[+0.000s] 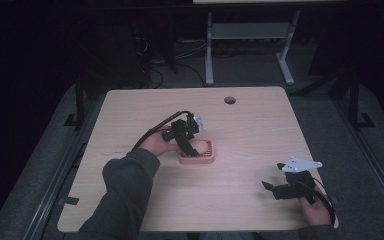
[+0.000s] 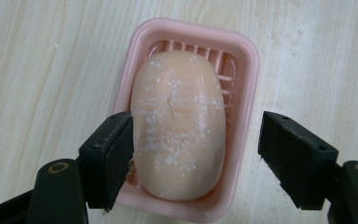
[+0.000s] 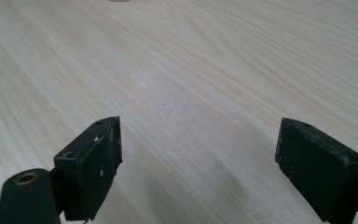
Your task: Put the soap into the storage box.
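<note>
The left gripper (image 2: pixel 196 154) hangs over the pink dish (image 2: pixel 247 65) at mid-table, jaws spread: one touches the soap's (image 2: pixel 179 126) side, the other stands outside the dish rim. The soap lies in the dish. Bare table (image 1: pixel 250 125) surrounds it. The right gripper (image 3: pixel 198 168) gapes, empty, near the front right edge.

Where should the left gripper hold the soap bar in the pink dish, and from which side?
Grip the soap bar across its narrow width, at the middle of its long flanks, coming straight down from above. It lies flat in the pink dish, whose low walls block a sideways approach. The left gripper already straddles it, jaws open.
</note>
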`<state>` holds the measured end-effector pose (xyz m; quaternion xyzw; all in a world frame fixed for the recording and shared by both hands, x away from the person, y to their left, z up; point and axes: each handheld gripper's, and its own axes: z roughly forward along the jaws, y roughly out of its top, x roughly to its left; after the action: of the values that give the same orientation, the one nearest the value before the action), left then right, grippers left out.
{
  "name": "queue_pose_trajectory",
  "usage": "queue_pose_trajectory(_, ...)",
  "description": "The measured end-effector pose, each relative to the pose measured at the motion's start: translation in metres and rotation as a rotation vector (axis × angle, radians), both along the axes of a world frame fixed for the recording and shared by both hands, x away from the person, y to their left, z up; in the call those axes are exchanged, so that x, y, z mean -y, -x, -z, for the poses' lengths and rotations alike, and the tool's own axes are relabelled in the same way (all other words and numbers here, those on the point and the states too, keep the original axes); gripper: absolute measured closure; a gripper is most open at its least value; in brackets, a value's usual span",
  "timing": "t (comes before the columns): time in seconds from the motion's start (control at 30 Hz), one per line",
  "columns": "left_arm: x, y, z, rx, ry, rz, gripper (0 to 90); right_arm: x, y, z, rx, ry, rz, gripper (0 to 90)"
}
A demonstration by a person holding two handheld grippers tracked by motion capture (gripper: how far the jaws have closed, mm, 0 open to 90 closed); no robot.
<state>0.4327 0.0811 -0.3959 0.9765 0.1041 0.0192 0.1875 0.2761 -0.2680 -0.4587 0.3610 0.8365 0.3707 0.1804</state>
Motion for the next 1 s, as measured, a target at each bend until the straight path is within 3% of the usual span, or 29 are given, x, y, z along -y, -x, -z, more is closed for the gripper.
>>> queue_pose_trajectory(0.53,-0.020,0.014,-0.002,0.008,0.034,-0.024,26.1,0.001,-0.002,0.001,-0.003,0.002,0.019,14.1)
queue_pose_trajectory(0.9,-0.027,0.022,0.001,-0.003,0.042,-0.033,25.6,0.001,-0.003,0.001,-0.004,0.007,0.019,14.2)
queue_pose_trajectory(1.0,-0.027,0.025,0.001,-0.002,0.025,-0.027,25.2,0.001,-0.003,0.001,-0.007,0.007,0.023,14.1)
